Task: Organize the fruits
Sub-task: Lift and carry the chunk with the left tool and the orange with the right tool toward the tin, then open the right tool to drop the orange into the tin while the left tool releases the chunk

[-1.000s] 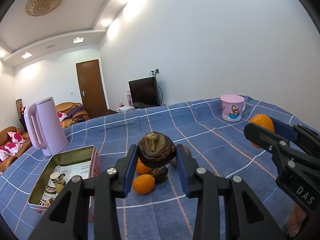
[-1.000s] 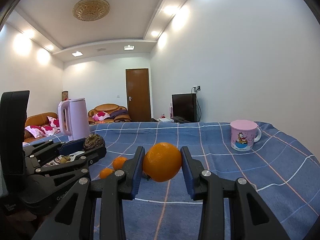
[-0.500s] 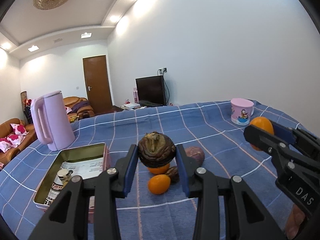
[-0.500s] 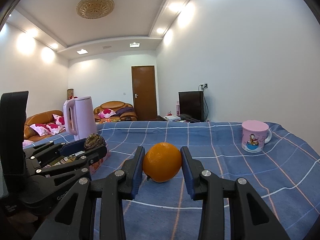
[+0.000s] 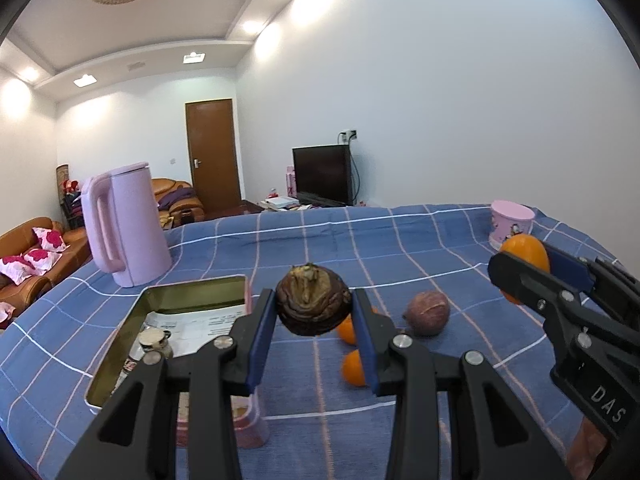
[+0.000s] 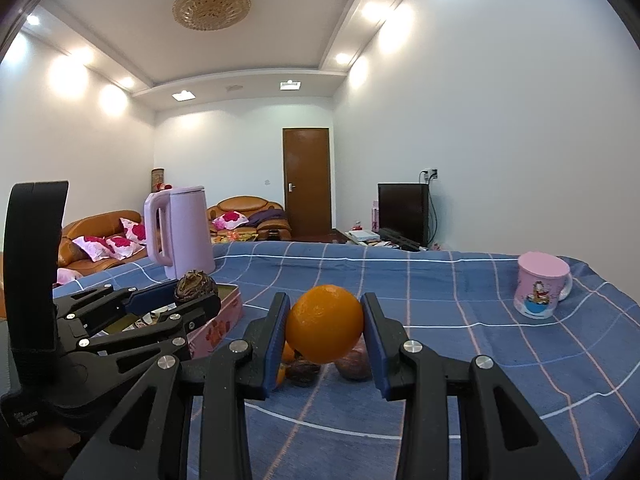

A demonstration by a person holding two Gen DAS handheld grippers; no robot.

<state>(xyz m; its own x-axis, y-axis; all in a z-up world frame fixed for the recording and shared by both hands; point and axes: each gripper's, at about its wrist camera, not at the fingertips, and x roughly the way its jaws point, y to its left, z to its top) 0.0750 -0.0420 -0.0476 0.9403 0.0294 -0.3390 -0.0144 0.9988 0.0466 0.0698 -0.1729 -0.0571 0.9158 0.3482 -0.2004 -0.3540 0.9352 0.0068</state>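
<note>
Two fruits are held above the table (image 5: 400, 240): the left hand-held gripper (image 5: 314, 320) pinches a wrinkled brown fruit (image 5: 313, 305) beside the open tin (image 5: 192, 292). The right hand-held gripper (image 6: 325, 330) pinches an orange (image 6: 325, 329).

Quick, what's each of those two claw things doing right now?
Left gripper: closed on a dark wrinkled fruit.
Right gripper: closed on an orange.

Premises: a home living room. Evidence: leather sofas (image 6: 100, 236) with cushions, television (image 6: 403, 210), wooden door (image 6: 307, 180), ceiling lights, checked cloth (image 6: 500, 360) covering the table.
</note>
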